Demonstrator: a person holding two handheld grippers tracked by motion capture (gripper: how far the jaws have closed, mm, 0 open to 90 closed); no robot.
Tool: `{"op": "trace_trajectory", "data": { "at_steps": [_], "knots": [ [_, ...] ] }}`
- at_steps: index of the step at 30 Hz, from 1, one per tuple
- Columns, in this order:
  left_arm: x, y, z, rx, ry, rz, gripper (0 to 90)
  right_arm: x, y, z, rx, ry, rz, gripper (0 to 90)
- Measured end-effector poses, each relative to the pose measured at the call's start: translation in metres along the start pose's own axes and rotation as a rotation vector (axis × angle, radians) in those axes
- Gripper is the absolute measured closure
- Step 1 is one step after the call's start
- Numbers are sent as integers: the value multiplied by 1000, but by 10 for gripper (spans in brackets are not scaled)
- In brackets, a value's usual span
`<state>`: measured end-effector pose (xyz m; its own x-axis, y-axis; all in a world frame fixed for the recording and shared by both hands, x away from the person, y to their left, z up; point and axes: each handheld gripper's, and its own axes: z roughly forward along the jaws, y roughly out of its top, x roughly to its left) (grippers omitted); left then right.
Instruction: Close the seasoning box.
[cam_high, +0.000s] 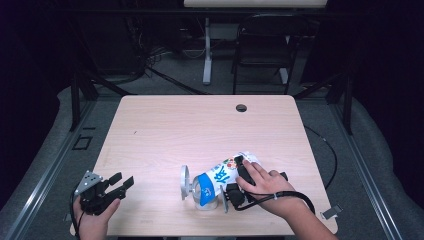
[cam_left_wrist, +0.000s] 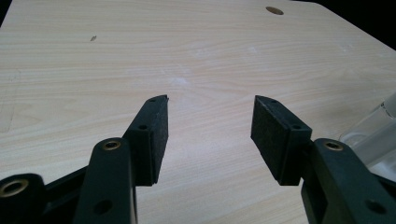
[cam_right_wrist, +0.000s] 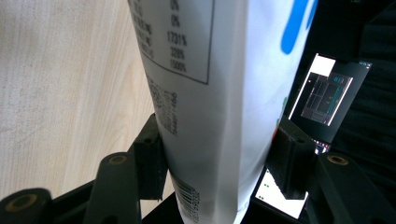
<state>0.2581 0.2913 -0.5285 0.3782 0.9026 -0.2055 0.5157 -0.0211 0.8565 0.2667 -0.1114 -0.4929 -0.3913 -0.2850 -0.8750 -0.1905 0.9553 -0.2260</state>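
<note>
Right tongs (cam_high: 239, 176) clamped around white carton (cam_high: 224, 176) with blue print, jaws wide but pressing on both sides of the carton body in right gripper view (cam_right_wrist: 210, 93). Carton tipped over toward the left, spout end over a clear glass (cam_high: 200, 194) standing near front edge of the surface (cam_high: 200, 125), just left of the right hand (cam_high: 267, 186). Looks like pouring underway (no liquid stream discernible, glass contents unclear). Left tongs (cam_high: 121, 183) parked at front-left corner, well apart from the carton, jaws spread wide with nothing between; bare wood seen between pads (cam_left_wrist: 152, 140) in left gripper view, glass edge (cam_left_wrist: 373, 135) at far right. For a clean pour: keep grip firm mid-body without crushing the carton, tilt slowly, keep spout centred over glass mouth, watch the glass for tipping (light, near the surface edge), consider steadying it with left tongs.
</note>
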Motion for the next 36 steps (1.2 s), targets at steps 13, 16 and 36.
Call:
{"op": "trace_trajectory", "data": {
  "at_steps": [13,16,36],
  "knots": [
    [0,0,0,5,-1,1,469,0,0,0,0,-2,-7,465],
    [1,0,0,10,1,1,469,0,1,-1,3,-3,-13,466],
    [1,-1,0,13,0,-1,470,-1,1,-1,3,-7,-25,468]
  ]
}}
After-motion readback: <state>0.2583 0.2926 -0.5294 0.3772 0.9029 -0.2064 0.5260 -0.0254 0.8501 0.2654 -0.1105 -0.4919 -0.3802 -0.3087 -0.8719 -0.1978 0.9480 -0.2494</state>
